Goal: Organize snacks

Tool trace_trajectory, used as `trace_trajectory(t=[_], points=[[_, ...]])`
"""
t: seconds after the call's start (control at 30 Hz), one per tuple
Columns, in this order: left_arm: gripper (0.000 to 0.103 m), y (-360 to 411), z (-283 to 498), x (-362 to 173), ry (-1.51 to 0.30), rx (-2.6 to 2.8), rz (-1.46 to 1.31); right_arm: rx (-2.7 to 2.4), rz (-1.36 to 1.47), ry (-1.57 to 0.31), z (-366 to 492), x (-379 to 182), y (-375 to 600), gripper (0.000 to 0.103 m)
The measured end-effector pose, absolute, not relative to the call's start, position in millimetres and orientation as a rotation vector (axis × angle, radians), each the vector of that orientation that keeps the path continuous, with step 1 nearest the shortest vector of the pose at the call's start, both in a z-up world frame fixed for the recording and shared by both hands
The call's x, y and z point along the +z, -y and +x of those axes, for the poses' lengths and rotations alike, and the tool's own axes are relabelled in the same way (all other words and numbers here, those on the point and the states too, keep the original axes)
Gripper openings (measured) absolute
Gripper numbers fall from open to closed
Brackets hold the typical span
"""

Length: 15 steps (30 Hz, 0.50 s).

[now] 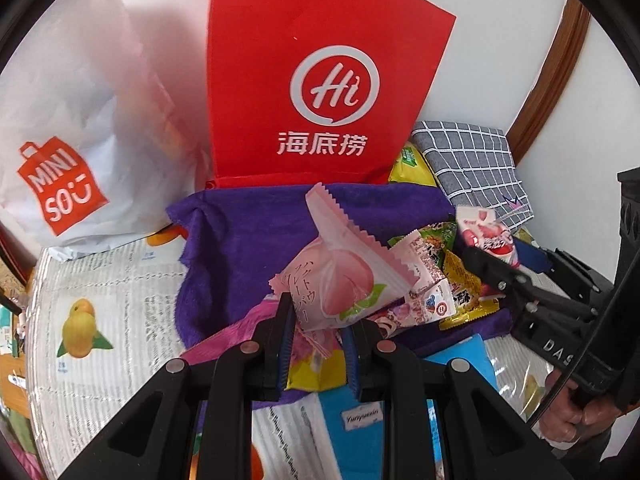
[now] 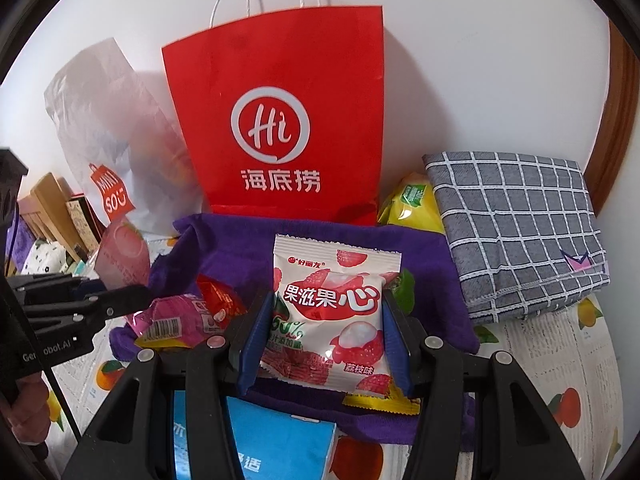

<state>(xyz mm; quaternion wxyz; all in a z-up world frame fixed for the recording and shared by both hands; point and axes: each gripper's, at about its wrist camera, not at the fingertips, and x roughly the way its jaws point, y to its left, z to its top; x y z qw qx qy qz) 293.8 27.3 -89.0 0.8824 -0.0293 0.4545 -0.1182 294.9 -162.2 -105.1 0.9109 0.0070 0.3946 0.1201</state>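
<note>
Left fingers point(image 1: 320, 350) pinch the peach packet point(image 1: 344, 276), right fingers point(image 2: 324, 344) clamp the lychee packet point(image 2: 332, 320), both above the purple towel point(image 2: 320, 240).

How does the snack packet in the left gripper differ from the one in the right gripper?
The peach packet is pale pink with Japanese writing; the lychee packet is white and red with Chinese writing. The left gripper pinches the peach packet by a corner, so it tilts; the right gripper clamps the lychee packet across its width, upright. Both have zigzag edges and are held above the purple towel.
</note>
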Motion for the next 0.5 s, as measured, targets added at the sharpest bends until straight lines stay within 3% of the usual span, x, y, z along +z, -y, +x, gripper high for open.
trace_trajectory(t=[0.5], points=[[0.022, -9, 327, -110, -0.979, -0.28, -0.059, 0.24, -0.005, -0.887, 312, -140, 164, 0.052]])
